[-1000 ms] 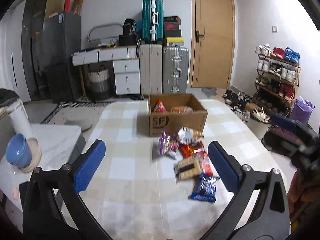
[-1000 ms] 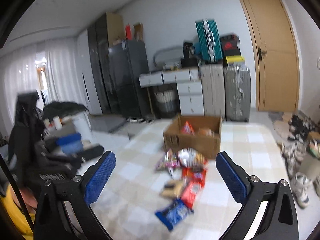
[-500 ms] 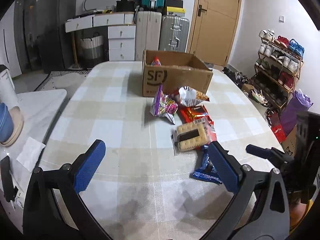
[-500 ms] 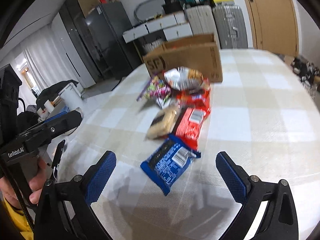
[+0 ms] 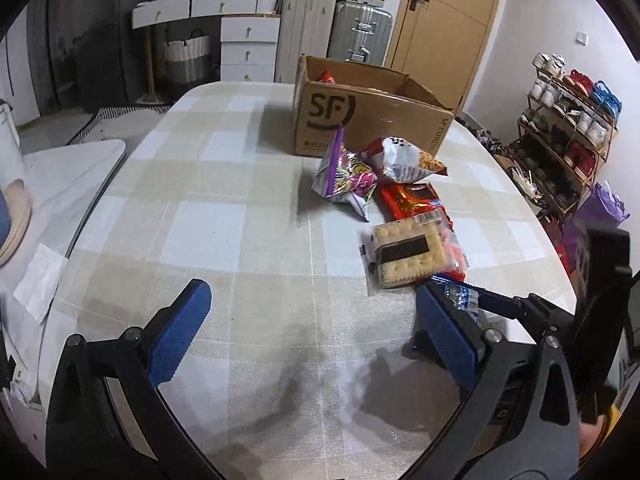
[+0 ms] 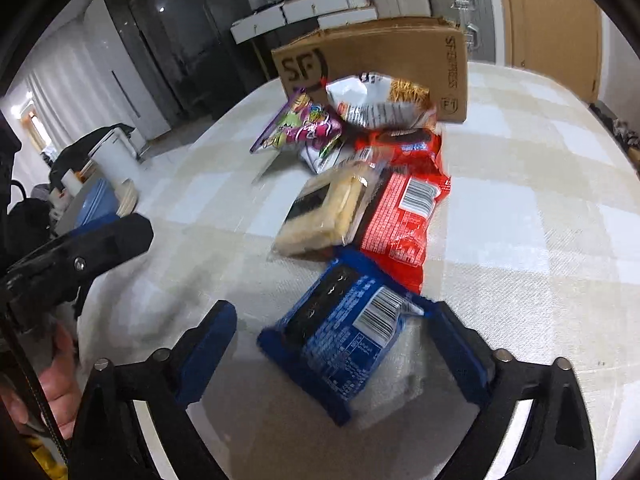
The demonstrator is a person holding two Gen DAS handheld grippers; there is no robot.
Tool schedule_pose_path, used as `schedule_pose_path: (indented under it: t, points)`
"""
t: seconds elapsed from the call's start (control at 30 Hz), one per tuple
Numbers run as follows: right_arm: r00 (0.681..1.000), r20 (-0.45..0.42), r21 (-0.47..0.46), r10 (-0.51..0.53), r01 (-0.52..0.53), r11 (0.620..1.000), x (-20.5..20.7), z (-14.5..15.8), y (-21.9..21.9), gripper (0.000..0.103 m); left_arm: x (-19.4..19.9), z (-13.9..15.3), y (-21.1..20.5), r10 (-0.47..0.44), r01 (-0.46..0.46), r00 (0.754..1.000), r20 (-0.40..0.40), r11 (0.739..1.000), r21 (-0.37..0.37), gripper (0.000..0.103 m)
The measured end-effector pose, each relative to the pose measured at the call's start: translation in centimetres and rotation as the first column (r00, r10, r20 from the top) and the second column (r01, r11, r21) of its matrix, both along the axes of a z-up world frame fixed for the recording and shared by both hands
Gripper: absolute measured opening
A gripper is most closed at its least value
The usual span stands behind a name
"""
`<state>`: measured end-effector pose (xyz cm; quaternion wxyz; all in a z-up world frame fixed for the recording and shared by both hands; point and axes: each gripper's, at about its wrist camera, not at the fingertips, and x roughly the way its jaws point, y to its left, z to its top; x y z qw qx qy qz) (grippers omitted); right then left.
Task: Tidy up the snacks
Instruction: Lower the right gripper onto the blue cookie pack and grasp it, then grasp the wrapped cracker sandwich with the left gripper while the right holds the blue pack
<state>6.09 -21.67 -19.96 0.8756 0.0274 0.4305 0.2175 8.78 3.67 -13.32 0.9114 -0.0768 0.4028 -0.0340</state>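
Several snack packs lie on the checked table in front of an open cardboard box, which also shows in the right wrist view. A blue cookie pack lies between the open fingers of my right gripper, apart from both pads. Behind it lie a cracker pack, a red pack, a purple candy bag and a white chip bag. My left gripper is open and empty over bare table, left of the cracker pack. The box holds a few snacks.
A low white side table stands left of the table. Drawers and suitcases stand behind the box, a shoe rack at the right. The right gripper's body shows at the table's right edge.
Both grippers have dropped toward the table and moved forward. The right gripper has come down around the blue cookie pack. Both stay open.
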Motion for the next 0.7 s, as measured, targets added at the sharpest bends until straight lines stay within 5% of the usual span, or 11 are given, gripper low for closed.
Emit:
schedule_pose_path:
  t: [0.07,0.13,0.23,0.7]
  points:
    - [1.000,-0.005,0.013,-0.021,0.021,1.000,0.1,0.1,-0.2,0.070,-0.1,-0.1,0.2,0.003,-0.003,1.000,0.000,1.000,0.006,0.102]
    - [1.000,-0.006,0.012,-0.025,0.026,1.000,0.0,0.1,-0.5,0.068,0.0,-0.2,0.3,0.004,-0.004,1.000,-0.002,1.000,0.006,0.102]
    - [1.000,0.008,0.025,-0.005,0.005,1.000,-0.6,0.1,-0.5,0.049,-0.1,-0.2,0.4,0.001,-0.001,1.000,-0.007,1.000,-0.002,0.102]
    - [0.999,0.040,0.208,-0.011,0.002,0.978,-2.1,1.5,-4.6,0.046,-0.2,-0.1,0.1,-0.027,0.027,0.999,-0.026,0.999,0.020,0.102]
